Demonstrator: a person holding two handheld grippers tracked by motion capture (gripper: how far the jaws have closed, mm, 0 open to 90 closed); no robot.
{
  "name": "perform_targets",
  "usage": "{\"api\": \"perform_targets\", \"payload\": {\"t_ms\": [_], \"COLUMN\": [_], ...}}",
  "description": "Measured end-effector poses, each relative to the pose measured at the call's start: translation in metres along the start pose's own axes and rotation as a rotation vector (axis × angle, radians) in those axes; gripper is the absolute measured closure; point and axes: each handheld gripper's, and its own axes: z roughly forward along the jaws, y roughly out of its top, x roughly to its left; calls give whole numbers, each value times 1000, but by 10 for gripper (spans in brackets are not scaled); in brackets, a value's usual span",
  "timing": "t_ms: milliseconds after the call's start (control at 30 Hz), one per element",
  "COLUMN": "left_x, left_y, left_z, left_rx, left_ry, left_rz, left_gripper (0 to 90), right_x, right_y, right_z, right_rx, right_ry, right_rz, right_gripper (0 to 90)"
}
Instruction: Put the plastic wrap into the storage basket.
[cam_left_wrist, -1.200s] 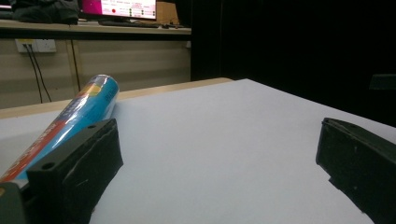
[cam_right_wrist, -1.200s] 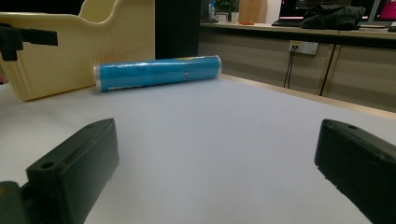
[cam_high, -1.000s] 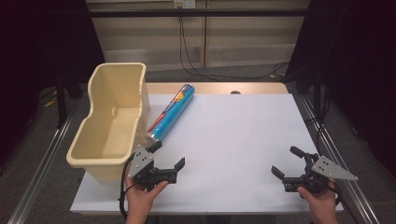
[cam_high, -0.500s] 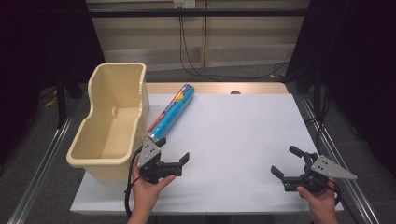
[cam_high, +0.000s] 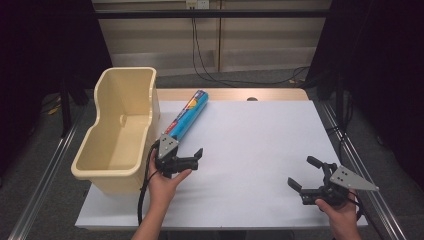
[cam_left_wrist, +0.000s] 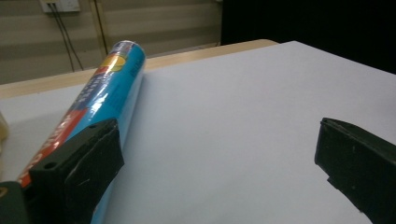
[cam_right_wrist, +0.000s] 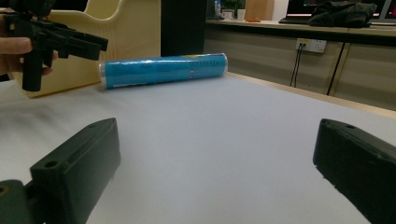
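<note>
A long blue roll (cam_high: 187, 114) lies on the white table (cam_high: 250, 145) beside the beige bin (cam_high: 120, 130), slanting away to the right. My left gripper (cam_high: 196, 159) hovers open just past the roll's near end, jaws pointing right. In the left gripper view the roll (cam_left_wrist: 109, 88) runs away behind the left jaw, and nothing lies inside the left gripper (cam_left_wrist: 219, 154). My right gripper (cam_high: 301, 171) is open near the front right of the table, empty. In the right gripper view, beyond the right gripper (cam_right_wrist: 217, 158), the roll (cam_right_wrist: 163, 70) lies crosswise far ahead.
The bin (cam_right_wrist: 116, 37) is tall and empty, at the table's left edge. Bare white tabletop spreads between the two grippers. A wooden strip (cam_high: 235, 94) edges the far side. Metal rails (cam_high: 350, 150) run along both sides of the table.
My left gripper has moved forward and a little right, up to the near end of the blue roll. The right gripper has stayed put. Both remain open.
</note>
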Motion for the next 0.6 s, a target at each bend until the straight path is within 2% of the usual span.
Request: {"api": "perform_targets", "payload": {"t_ms": [67,267,400,500,600], "left_x": [1,9,15,20,23], "left_y": [4,12,16,21,24], "left_z": [6,24,37,45,52], "left_rx": [15,52,95,123,152], "left_ry": [16,39,73,80,112], "left_rz": [29,23,33,32,34], "left_gripper": [9,21,25,32,36], "right_x": [0,0,0,1,1], "right_y": [0,0,0,0,0], "right_z": [0,0,0,0,0], "right_rx": [1,4,6,3,6], "right_ry": [1,6,13,16,17], "right_rz": [-3,0,3,2,1], "right_gripper": [2,2,9,9,10]}}
